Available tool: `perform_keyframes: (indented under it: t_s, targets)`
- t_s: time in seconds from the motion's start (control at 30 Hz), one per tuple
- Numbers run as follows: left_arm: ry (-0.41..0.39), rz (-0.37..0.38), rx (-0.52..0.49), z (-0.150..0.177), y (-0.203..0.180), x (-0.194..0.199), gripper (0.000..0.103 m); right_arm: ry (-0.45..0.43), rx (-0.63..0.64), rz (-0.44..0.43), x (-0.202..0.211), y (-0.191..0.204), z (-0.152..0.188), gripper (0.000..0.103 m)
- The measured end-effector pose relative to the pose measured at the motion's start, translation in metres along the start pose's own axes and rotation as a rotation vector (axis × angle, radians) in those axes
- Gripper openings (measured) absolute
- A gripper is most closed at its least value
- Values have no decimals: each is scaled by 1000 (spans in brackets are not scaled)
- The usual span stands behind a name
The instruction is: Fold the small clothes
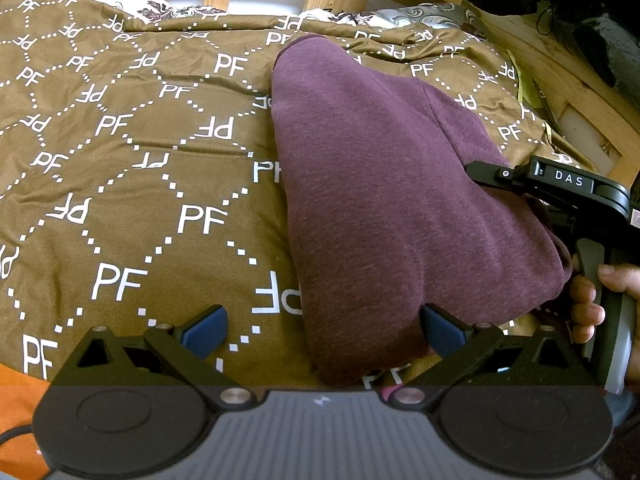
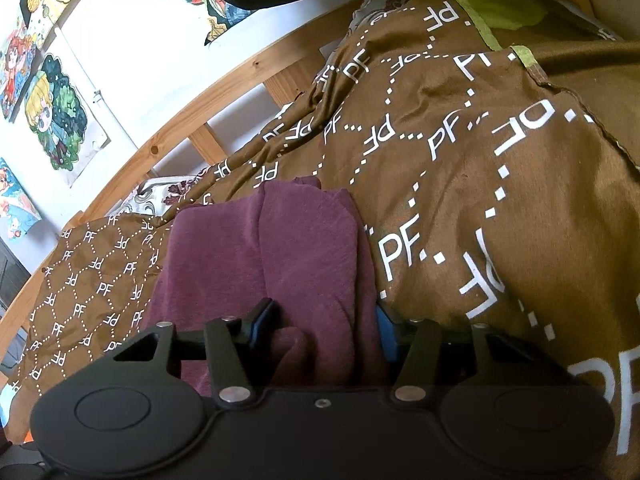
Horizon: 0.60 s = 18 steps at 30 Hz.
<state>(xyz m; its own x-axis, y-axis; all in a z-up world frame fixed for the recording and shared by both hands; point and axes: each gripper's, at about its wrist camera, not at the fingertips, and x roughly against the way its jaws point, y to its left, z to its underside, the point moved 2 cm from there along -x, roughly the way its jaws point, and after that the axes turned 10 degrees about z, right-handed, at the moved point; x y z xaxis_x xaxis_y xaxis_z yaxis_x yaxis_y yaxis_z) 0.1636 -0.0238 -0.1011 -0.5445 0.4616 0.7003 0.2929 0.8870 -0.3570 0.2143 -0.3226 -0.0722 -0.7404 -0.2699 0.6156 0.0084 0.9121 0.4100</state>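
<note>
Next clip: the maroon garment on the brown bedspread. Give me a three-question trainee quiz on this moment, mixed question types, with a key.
1. True or false: the left gripper stands open, its jaws wide apart.
2. Which gripper has a bunch of the maroon garment between its fingers? A) left B) right C) neither
3. What letters are printed in white all over the bedspread?

Key:
1. True; only its right pad meets the cloth's edge.
2. B; a fold of cloth bulges up between its pads.
3. PF.

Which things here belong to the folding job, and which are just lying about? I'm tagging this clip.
Job:
maroon garment
left gripper
right gripper

Lying about:
brown bedspread
wooden bed frame
cartoon posters
</note>
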Motion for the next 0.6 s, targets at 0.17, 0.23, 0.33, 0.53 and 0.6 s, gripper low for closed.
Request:
perform_keyframes:
  t_s: [0.17,0.23,0.33,0.53,0.6]
  targets:
    - [2,54,54,-6,6,7,102,-1,-5,-2,0,-1,0,55]
    - [-42,76,76,-12,10,17,102,0,-15,-2,0,-2,0,55]
    - [-97,102,61,-23,12,27,102,1,-28,-3,-1,-3,0,55]
    - [-47,161,107,-50,18,5,102,-5,-24,0,-2,-2,1,55]
    - [-22,154,126,-57,23,-9,102,-8,-24,-3,-1,-3,1,55]
